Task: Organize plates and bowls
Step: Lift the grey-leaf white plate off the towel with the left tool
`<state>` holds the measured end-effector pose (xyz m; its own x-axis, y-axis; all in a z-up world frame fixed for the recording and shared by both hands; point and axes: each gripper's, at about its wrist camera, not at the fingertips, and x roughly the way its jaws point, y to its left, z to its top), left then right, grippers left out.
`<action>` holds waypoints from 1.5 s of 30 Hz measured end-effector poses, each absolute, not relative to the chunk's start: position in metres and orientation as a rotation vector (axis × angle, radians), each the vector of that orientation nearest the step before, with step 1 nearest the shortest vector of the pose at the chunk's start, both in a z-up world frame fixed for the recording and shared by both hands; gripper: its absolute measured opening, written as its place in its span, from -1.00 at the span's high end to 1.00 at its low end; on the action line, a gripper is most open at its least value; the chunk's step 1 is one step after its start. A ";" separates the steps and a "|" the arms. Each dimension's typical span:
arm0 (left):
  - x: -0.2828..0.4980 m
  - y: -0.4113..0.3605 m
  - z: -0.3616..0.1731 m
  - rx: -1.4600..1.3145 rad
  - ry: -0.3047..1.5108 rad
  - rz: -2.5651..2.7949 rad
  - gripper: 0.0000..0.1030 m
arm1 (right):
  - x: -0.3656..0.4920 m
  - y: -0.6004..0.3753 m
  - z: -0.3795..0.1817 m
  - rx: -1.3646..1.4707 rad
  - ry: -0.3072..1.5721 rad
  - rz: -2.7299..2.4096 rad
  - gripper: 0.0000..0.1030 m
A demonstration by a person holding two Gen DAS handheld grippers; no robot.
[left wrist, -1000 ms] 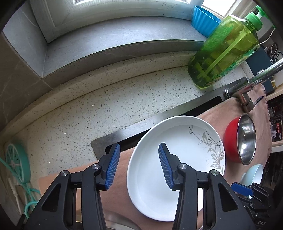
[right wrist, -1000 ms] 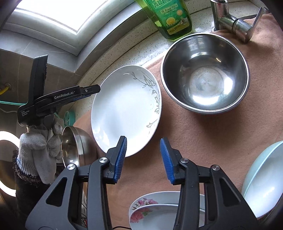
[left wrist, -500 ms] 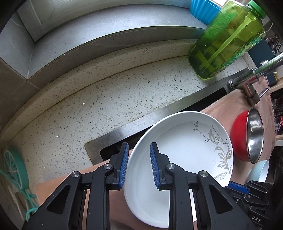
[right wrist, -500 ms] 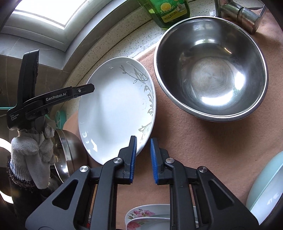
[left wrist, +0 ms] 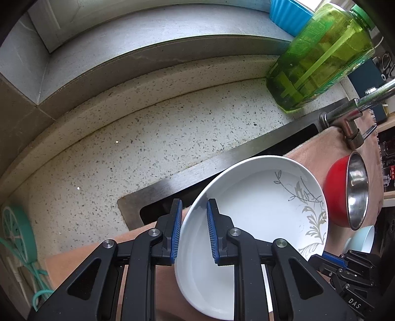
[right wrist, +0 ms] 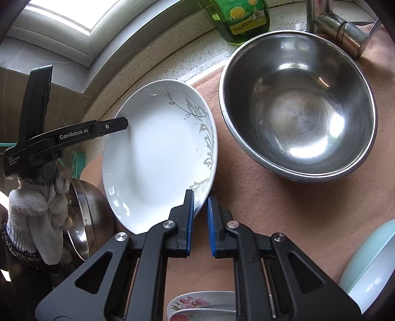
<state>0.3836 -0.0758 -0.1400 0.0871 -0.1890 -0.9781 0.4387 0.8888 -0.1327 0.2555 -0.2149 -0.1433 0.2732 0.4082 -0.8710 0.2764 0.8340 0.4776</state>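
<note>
Right wrist view, nearest first: the right gripper (right wrist: 199, 217) has just been closing, and its blue pads now pinch the near rim of the white plate with the grey leaf pattern (right wrist: 158, 158), one pad over the inside face and the other behind the rim, on the side toward the peach cloth (right wrist: 246, 197). Across the plate, at its far-left rim, the left gripper (right wrist: 116, 123) has also just been closing; in the left wrist view it (left wrist: 193, 229) straddles the plate (left wrist: 259, 210) rim with its pads pinched on it, one inside the dish and one outside.

So both tools grip the same plate at roughly opposite points of its rim, and the line between them runs across its width. The plate sits tilted, its left side raised toward the speckled counter (left wrist: 148, 138) and the sink edge (left wrist: 197, 172). Any lift likely needs both hands rising together, or the rim may twist out of a grip.

Just beyond lies the steel bowl (right wrist: 296, 103), close beside the plate's patterned edge. Farther back stand the green dish-soap bottle (right wrist: 239, 19) and the faucet (right wrist: 335, 27). A floral plate (right wrist: 197, 303) and a pale blue bowl (right wrist: 365, 266) lie at the near edge.
</note>
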 end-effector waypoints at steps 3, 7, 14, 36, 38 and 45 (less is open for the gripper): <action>0.380 -0.074 -0.137 0.218 1.405 -0.469 0.64 | 0.254 -0.215 -0.142 0.619 1.319 0.101 0.79; 0.375 -0.076 -0.132 0.223 1.394 -0.464 0.64 | 0.251 -0.217 -0.141 0.636 1.325 0.112 0.79; 0.364 -0.075 -0.118 0.217 1.371 -0.456 0.64 | 0.242 -0.219 -0.128 0.631 1.307 0.139 0.79; 0.375 -0.071 -0.111 0.224 1.361 -0.474 0.61 | 0.242 -0.218 -0.146 0.612 1.361 0.167 0.78; 0.376 -0.071 -0.114 0.229 1.363 -0.476 0.56 | 0.248 -0.215 -0.146 0.614 1.363 0.164 0.77; 0.375 -0.074 -0.129 0.220 1.408 -0.509 0.59 | 0.252 -0.211 -0.149 0.619 1.355 0.154 0.74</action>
